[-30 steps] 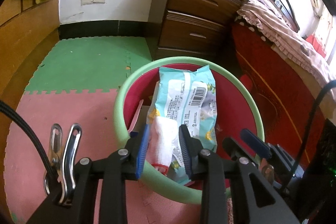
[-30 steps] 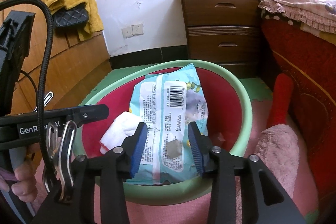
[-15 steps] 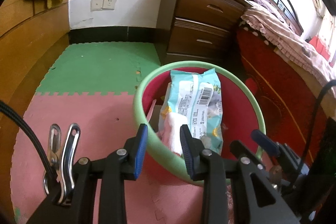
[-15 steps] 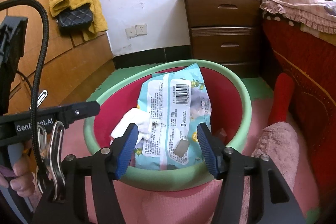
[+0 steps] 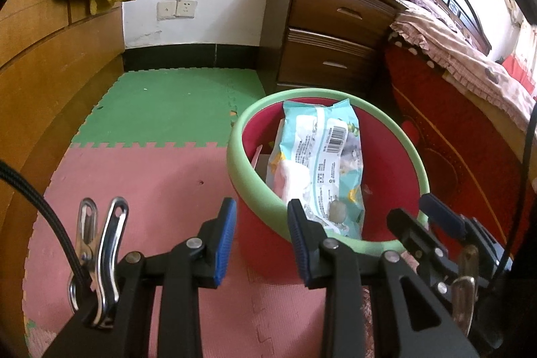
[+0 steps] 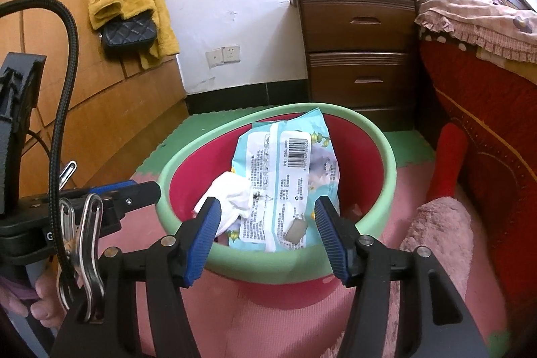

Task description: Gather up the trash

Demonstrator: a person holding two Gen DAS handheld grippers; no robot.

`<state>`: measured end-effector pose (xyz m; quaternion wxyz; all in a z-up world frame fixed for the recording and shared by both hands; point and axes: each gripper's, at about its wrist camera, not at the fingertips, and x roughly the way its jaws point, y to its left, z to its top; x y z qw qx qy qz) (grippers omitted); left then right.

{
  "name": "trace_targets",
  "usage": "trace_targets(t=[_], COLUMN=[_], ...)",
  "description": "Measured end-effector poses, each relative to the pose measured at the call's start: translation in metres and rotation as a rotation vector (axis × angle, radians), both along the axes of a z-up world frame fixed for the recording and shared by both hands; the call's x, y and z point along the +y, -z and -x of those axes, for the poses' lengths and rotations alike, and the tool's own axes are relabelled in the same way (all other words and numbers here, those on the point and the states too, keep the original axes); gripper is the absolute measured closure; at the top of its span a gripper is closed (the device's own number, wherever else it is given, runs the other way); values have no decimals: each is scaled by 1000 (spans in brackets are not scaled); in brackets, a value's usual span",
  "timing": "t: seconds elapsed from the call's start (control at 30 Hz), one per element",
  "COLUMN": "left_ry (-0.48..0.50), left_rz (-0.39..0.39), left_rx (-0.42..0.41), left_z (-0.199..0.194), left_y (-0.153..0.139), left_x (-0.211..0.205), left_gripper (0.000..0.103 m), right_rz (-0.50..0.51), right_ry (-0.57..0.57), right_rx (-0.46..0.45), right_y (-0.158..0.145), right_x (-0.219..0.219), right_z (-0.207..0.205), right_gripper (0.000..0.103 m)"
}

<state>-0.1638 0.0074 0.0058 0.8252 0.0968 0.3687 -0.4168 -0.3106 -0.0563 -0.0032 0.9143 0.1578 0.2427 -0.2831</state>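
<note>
A bedroom floor of pink and green foam mats runs back to a white wall, with a dark wooden nightstand far right beside the bed. On the mat stands a red basin with a green rim. Inside it lie a light-blue wipes packet and, to its left, a crumpled white tissue. The left gripper hangs just in front of the basin's near rim, jaws partly apart and empty. The right gripper has just been opening; its jaws stand wide with nothing between them, short of the rim.
</note>
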Motion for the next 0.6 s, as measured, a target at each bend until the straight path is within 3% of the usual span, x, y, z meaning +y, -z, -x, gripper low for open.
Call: trace_targets(t=[0.6], left_ry=[-11], left_rz=[-11], left_rx=[-5], left_z=[4], left_y=[3], left_x=[4], left_gripper=[70], right_rz=[12], right_ry=[-8], right_rx=[25], right_y=[1], right_x=[13], right_z=[0], right_gripper=[44])
